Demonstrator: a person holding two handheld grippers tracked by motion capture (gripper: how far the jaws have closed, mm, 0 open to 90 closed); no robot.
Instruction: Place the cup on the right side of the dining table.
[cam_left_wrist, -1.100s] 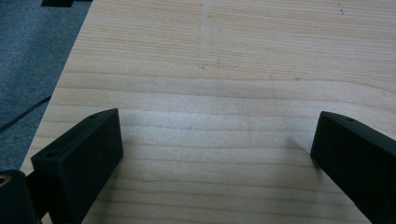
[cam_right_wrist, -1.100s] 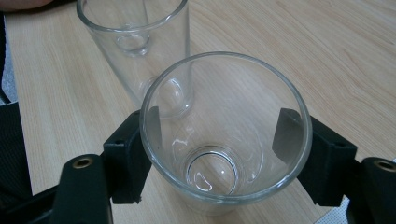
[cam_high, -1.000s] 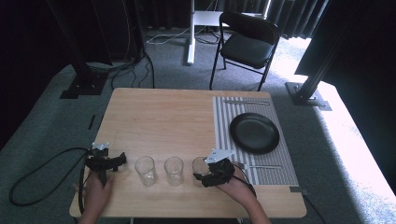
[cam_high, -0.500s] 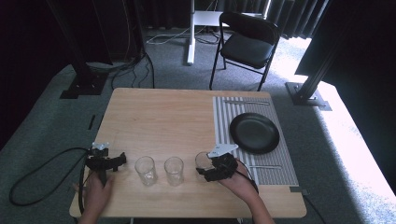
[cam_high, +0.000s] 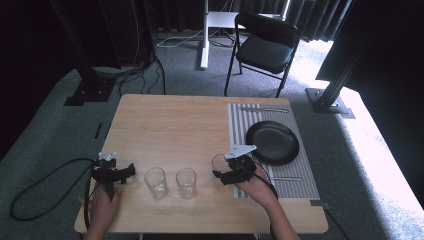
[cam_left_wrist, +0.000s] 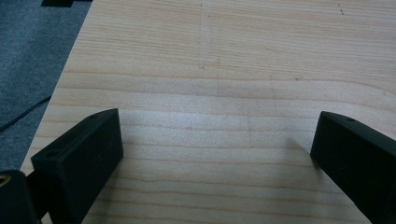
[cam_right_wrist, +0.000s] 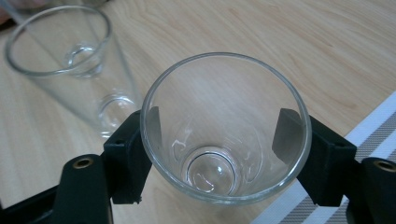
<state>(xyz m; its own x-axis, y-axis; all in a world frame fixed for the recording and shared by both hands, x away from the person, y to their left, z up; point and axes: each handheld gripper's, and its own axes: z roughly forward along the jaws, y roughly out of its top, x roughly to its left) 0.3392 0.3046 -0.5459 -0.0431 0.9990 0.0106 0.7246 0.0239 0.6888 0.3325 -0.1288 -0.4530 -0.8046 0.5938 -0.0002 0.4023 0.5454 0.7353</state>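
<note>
**Right-hand glass carried toward the placemat**

Shifted since a second ago: the right gripper (cam_high: 226, 173) with its clear, tapered drinking glass (cam_right_wrist: 224, 135) sits farther right, at the edge of the grey striped placemat (cam_high: 305, 177); the left gripper (cam_high: 116, 173) keeps its place.

- Right gripper: jaws clamped on either side of the clear glass, which stands upright between them, seen in the right gripper view.
- Left gripper: jaws spread wide over bare wood, nothing between them, near the front left edge of the light wooden table (cam_high: 170, 125).
- Two more clear glasses: one (cam_high: 155, 182) and its neighbour (cam_high: 186, 182), upright side by side between the grippers, at the front of the table.
- Round black plate (cam_high: 272, 142): on the placemat, just beyond the right gripper.
- Black folding chair (cam_high: 265, 47): on the carpet behind the table.
</note>
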